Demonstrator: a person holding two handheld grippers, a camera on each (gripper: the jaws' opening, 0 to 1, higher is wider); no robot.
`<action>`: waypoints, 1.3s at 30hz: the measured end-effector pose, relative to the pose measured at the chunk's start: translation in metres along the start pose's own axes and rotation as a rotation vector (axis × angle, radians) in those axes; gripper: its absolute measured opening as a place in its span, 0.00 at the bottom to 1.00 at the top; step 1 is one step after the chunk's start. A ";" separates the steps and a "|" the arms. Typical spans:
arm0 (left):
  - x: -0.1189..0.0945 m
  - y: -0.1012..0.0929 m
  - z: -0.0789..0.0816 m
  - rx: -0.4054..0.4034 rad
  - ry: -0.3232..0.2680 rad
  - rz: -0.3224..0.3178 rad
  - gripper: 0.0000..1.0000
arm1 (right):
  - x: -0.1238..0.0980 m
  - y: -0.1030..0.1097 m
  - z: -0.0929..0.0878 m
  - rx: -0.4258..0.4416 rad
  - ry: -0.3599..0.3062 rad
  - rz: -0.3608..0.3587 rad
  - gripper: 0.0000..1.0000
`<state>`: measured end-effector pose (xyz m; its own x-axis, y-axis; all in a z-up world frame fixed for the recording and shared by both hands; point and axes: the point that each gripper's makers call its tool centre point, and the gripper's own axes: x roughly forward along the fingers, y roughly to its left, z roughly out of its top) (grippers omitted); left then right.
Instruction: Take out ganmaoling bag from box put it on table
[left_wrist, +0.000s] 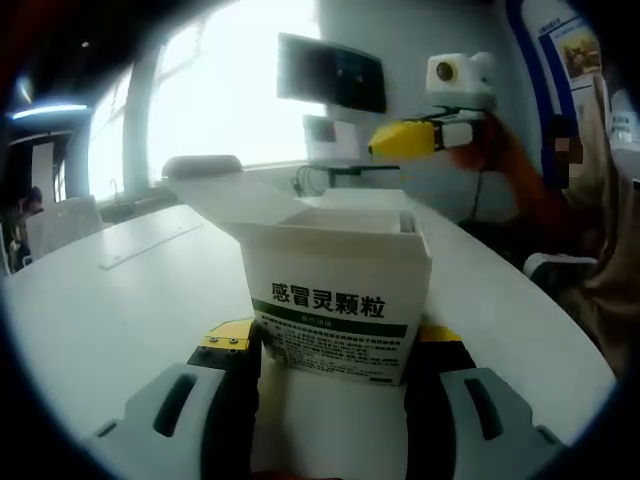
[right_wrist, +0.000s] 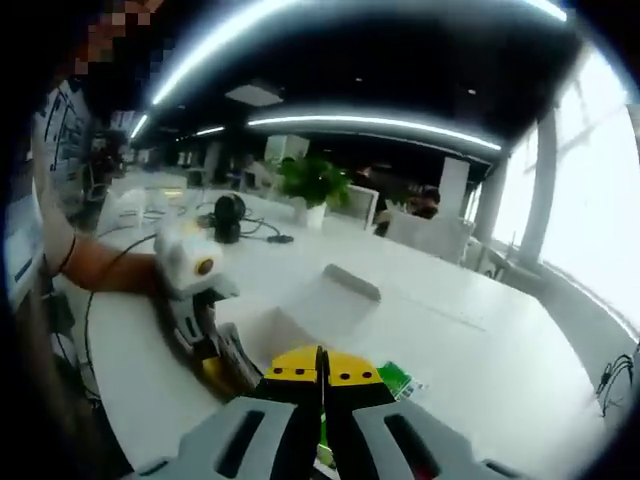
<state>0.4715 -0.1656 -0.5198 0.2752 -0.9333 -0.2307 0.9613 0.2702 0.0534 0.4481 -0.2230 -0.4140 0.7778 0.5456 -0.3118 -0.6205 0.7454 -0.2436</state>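
Ganmaoling box stands upright on the white desk, flaps open, clamped between the left claw's jaws. Right claw hovers above the box, jaws pressed together on a thin green-edged bag.

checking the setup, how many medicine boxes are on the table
1. The medicine box stands open on the white table, held between the jaws of the left hand-held gripper. In the right gripper view its top shows beside that gripper. Others may be hidden.
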 end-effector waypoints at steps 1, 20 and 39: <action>0.000 0.000 0.000 0.000 0.000 0.000 0.49 | 0.003 0.004 0.001 -0.014 0.008 0.015 0.00; 0.001 0.000 0.001 0.001 0.001 0.000 0.49 | 0.051 0.061 0.001 -0.151 0.121 0.260 0.00; 0.000 0.001 0.000 0.001 0.002 0.001 0.49 | 0.062 0.071 -0.007 -0.176 0.189 0.348 0.02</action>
<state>0.4721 -0.1657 -0.5194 0.2759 -0.9326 -0.2326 0.9611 0.2708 0.0543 0.4512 -0.1392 -0.4570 0.4976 0.6608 -0.5619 -0.8627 0.4441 -0.2417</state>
